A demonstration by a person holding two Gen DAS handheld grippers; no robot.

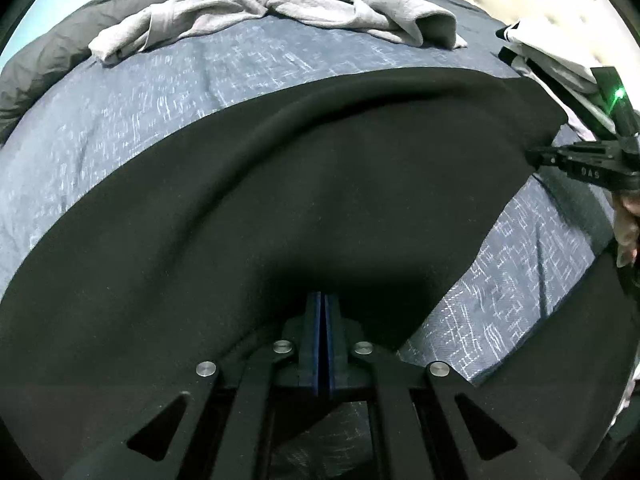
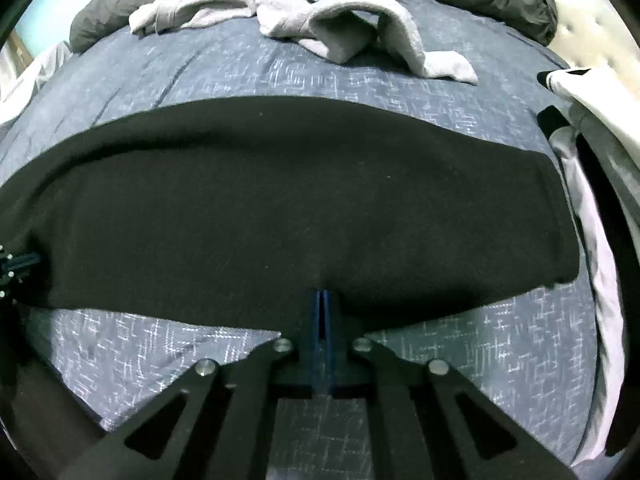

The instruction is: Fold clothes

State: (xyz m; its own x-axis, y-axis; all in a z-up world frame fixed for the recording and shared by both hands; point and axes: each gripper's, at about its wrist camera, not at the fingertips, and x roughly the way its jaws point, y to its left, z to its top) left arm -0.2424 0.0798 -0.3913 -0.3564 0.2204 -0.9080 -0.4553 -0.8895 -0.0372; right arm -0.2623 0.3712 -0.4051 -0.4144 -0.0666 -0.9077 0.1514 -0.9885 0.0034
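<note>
While both tongs, left (image 1: 323, 304) and right (image 2: 323, 300), sit clenched on the near edge of the black garment (image 2: 280, 200) spread across the blue bedspread (image 2: 400, 92), a crumpled grey towel (image 2: 328, 28) lies beyond, white clothes (image 2: 592, 240) at right.

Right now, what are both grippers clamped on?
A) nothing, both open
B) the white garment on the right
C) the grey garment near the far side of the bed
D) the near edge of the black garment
D: the left gripper and the right gripper each have their jaws shut on the near edge of the black garment.
</note>
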